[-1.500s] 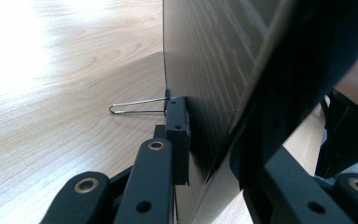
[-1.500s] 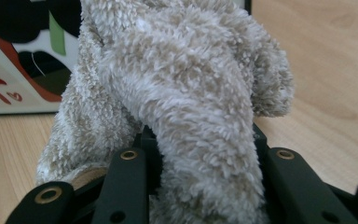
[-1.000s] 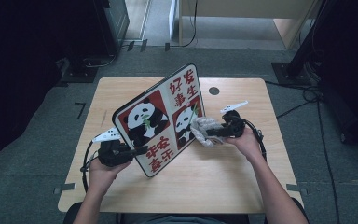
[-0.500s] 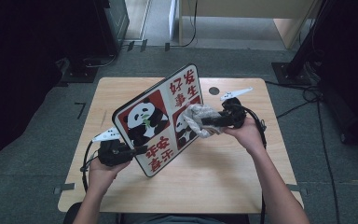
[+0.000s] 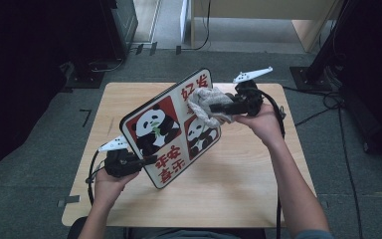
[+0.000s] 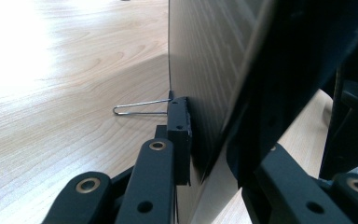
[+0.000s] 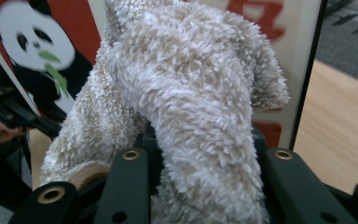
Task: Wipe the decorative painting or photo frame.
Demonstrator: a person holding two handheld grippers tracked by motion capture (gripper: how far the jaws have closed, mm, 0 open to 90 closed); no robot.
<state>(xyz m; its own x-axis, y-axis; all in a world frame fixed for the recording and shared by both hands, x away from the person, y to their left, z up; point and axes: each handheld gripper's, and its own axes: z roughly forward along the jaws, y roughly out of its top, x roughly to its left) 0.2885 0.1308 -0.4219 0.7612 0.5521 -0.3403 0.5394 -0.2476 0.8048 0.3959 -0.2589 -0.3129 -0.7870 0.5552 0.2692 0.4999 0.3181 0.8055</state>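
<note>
The right tool (image 5: 218, 107) is clamped on a fluffy beige cloth (image 5: 206, 103); in the right gripper view the cloth (image 7: 186, 112) bulges up between the two black jaws, which press in on it from both sides. The cloth lies against the printed face of a panda board (image 5: 171, 128), at its upper right part, near the red characters. The person's right hand (image 5: 261, 119) holds this tool above the far right part of the tabletop (image 5: 238, 174), with a white plate standing out from its top.

The left tool (image 5: 146, 160) grips the lower left edge of the panda board. In the left gripper view its jaws are closed on the board's edge (image 6: 214, 93), one pad on the wood-grain back and the other on the dark front side, and a thin wire clip (image 6: 140, 108) juts out from the back beside the pad. The person's left hand (image 5: 107, 181) holds it near the front left of the tabletop.

The board stands tilted, its face turned toward the person, showing two pandas on red panels with red characters. Grey carpet (image 5: 40, 149) surrounds the tabletop, with cables on it at the right.
</note>
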